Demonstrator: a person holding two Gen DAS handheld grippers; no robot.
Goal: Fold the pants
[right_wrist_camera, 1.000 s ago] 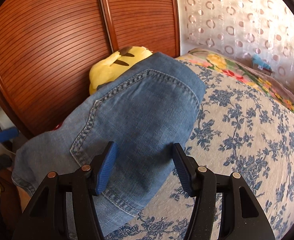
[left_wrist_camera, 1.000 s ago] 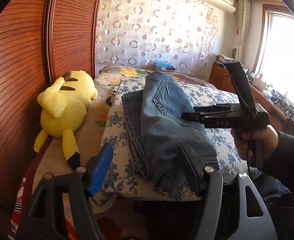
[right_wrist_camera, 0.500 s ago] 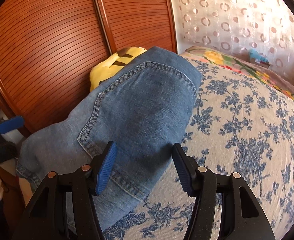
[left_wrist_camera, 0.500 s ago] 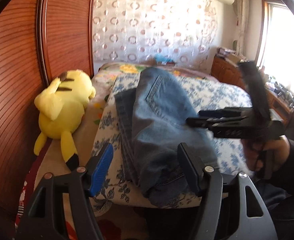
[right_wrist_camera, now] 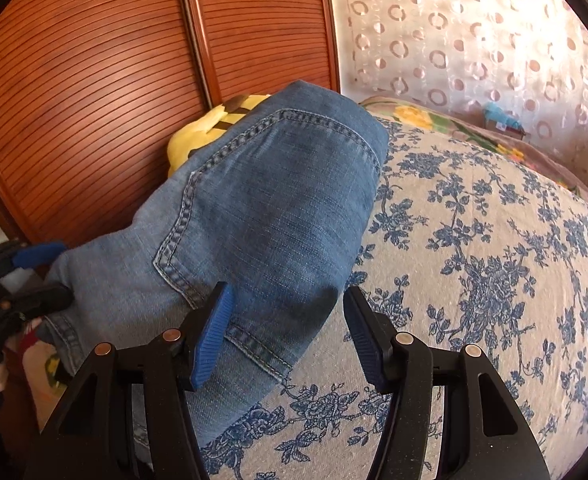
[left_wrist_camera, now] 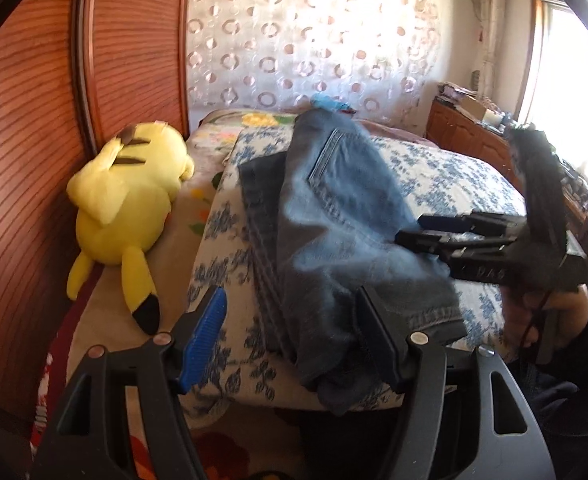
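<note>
Folded blue jeans (left_wrist_camera: pixel 333 216) lie lengthwise on a blue-flowered quilt (left_wrist_camera: pixel 453 176), a back pocket facing up, one end drooping over the quilt's near edge. My left gripper (left_wrist_camera: pixel 292 340) hovers open just before that near end, touching nothing. In the right wrist view the jeans (right_wrist_camera: pixel 262 216) fill the middle, and my right gripper (right_wrist_camera: pixel 286 340) stands open above their near hem, apart from the cloth. From the left wrist view the right gripper (left_wrist_camera: pixel 413 230) shows side-on over the jeans' right edge, held by a hand (left_wrist_camera: pixel 541 308). The left gripper (right_wrist_camera: pixel 50 276) shows at the far left.
A yellow plush toy (left_wrist_camera: pixel 126 200) lies left of the quilt, against ribbed wooden wardrobe doors (left_wrist_camera: pixel 34 120). A patterned curtain (left_wrist_camera: pixel 313 40) hangs behind the bed. A wooden dresser (left_wrist_camera: pixel 473 136) with clutter stands at the right under a bright window.
Both grippers have drifted a little nearer and lower toward the jeans, the right one shifting right in the left wrist view. Jaws keep the same width. The jeans lie as before.
</note>
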